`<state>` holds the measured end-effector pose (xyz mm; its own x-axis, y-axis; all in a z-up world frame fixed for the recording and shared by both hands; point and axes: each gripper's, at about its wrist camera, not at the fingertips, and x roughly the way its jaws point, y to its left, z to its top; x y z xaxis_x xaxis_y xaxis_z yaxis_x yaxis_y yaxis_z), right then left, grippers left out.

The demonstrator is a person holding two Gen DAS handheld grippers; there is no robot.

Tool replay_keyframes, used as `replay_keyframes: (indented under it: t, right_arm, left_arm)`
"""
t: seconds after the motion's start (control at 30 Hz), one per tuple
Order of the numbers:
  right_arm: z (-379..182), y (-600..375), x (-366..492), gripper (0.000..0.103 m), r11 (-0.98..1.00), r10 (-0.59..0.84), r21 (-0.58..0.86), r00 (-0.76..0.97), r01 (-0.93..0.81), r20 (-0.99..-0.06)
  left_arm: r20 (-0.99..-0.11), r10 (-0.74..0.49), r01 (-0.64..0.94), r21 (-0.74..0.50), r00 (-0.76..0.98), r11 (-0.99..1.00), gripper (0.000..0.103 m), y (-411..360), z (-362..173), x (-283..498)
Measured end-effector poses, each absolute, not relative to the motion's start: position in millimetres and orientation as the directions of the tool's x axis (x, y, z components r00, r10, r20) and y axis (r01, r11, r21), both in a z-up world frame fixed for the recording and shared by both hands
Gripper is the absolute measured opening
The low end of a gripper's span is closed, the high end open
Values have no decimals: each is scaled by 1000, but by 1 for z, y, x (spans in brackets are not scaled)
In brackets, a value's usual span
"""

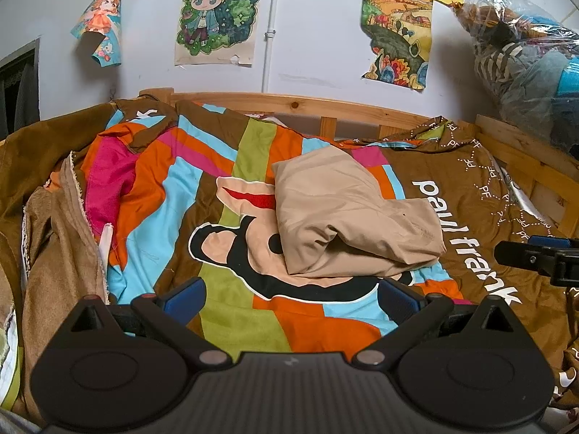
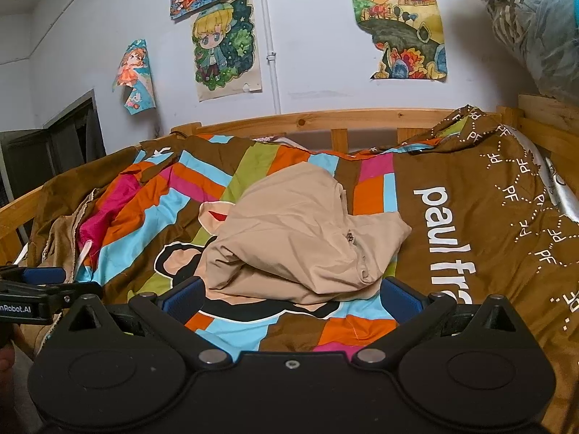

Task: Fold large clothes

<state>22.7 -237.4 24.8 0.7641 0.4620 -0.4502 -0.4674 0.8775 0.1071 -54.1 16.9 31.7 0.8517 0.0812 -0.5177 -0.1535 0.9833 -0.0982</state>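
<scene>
You see a smooth matt beige cloth garment (image 2: 300, 231) on the printed cotton-like quilt (image 2: 452, 253); behind it, a knotty wooden rail (image 2: 325, 117).

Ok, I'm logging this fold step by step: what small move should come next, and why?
Probably ease both grippers back: the beige garment already lies folded into a compact bundle on the bedspread, and the left gripper and right gripper are open, holding nothing.

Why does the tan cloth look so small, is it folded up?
Folded. The tan cloth lies in a bunched stack on the bedspread, its layers doubled over, not spread flat. Neither gripper holds it.
</scene>
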Motion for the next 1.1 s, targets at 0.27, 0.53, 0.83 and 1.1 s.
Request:
replay_keyframes:
  t: [0.27,0.53,0.83,1.1]
  right_arm:
    - [27,-235,22,102,874,466,101,763,-475,-449]
    - [28,-235,22,102,874,465,99,764,-475,-448]
    - [28,-235,22,102,874,467,101,762,-476,-449]
    - [28,-235,22,102,874,466,100,763,-475,-449]
  left_arm:
    - [-517,80,-153,-100,852,983,102,17,32,-54]
    - [-517,79,-153,-101,852,983,102,18,32,-54]
    - [-517,80,-153,-101,852,983,102,18,32,-54]
    - [-519,79,-152,-101,851,983,102,18,32,-54]
